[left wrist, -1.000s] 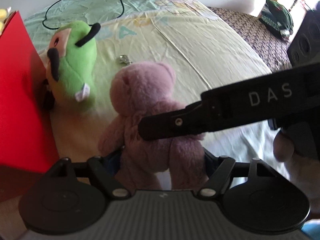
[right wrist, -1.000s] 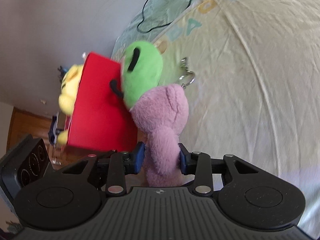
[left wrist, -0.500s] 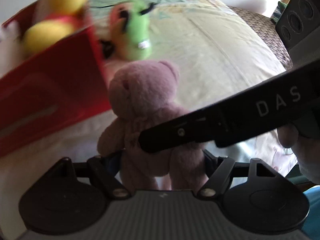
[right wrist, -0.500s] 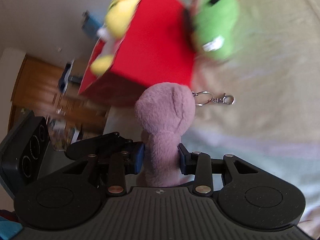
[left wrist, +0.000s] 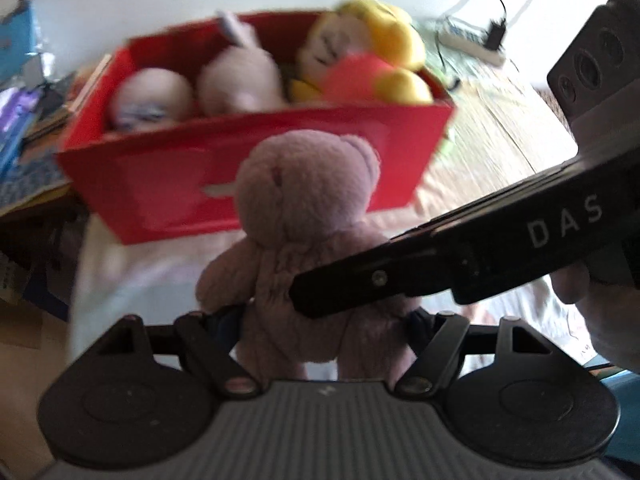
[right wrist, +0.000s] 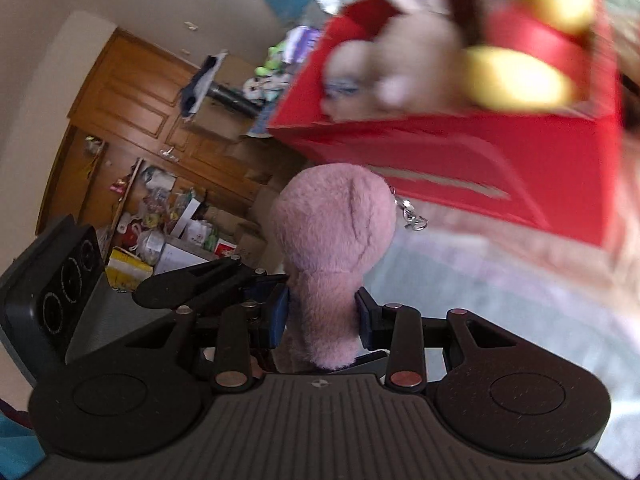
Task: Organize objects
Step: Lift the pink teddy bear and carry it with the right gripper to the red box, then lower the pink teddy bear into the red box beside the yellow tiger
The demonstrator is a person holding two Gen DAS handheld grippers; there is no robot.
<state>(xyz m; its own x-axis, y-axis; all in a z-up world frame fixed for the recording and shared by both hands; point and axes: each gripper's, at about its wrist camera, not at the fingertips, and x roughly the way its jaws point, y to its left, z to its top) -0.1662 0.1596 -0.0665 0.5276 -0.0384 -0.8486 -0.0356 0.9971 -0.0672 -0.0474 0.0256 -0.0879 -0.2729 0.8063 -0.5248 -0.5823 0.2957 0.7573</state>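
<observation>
A pink teddy bear [left wrist: 308,208] hangs upright in the air, held by both grippers. My left gripper [left wrist: 324,320] is shut on its lower body. My right gripper [right wrist: 322,312] is shut on the bear [right wrist: 336,220] from the side, blue pads pressed into the plush. One right-gripper finger [left wrist: 400,280] crosses the bear's front. Straight ahead stands a red box [left wrist: 160,192] holding a yellow-and-red plush [left wrist: 380,40] and pale plush toys [left wrist: 240,80]. In the right wrist view the red box [right wrist: 480,160] fills the upper right. A metal keyring [right wrist: 412,216] dangles by the bear's head.
A white power strip [left wrist: 472,40] with cables lies on the bed behind the box. A hand [left wrist: 600,312] holds the right gripper. A wooden wardrobe [right wrist: 140,92] and piled clutter [right wrist: 168,220] stand beyond the bed's edge. Blue and purple items [left wrist: 16,40] lie left of the box.
Both grippers have swung left with the bear between them. The red box now sits straight ahead with its open top showing. The green plush has left the view.
</observation>
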